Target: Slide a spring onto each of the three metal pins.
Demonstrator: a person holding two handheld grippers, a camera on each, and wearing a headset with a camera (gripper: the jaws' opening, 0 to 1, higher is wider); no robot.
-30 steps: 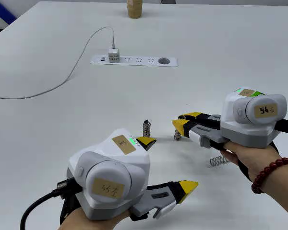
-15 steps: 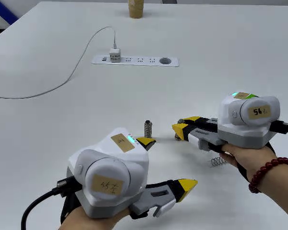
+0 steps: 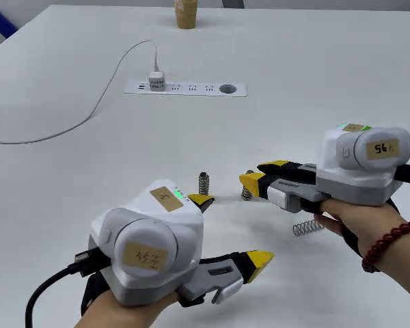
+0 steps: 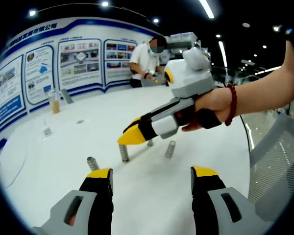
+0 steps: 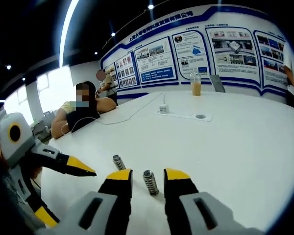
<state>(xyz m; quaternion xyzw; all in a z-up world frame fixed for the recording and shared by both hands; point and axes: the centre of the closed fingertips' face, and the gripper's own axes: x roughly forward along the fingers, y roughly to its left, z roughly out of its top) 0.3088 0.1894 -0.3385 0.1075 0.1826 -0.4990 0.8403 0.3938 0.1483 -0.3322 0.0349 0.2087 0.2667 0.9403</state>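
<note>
A thin white cable (image 3: 89, 116) curves from the far left over the smooth white table (image 3: 314, 89) to a boxy white charger plug (image 3: 156, 80). The plug sits in a flat white power strip (image 3: 191, 88). At twelve o'clock from the strip, by the far edge, stands a tan paper cup (image 3: 185, 14).

At seven o'clock in the head view is the left gripper (image 3: 231, 229). It has a rounded glossy white housing with a paper label, grey arms, and pointed yellow-and-black tips. Its jaws stand wide apart with nothing between them.

At one o'clock from its upper tip, the left spring (image 3: 203, 182), a short grey metal coil, stands upright on the table. I cannot tell whether a pin runs inside it.

To the right, the middle spring (image 3: 246, 193) is the same kind of coil, also upright. It stands just beside the yellow tips of the right gripper (image 3: 251, 173), which points in from three o'clock. The hand holding that gripper wears a dark red bead bracelet (image 3: 389, 239).

In the right gripper view this coil stands in the narrow gap between the jaws. A sliver of white shows on each side, so the jaws are close together but not pressing it.

The loose spring (image 3: 307, 227), a wider and paler coil, lies on its side at five o'clock from the middle spring, near the person's fingers.
</note>
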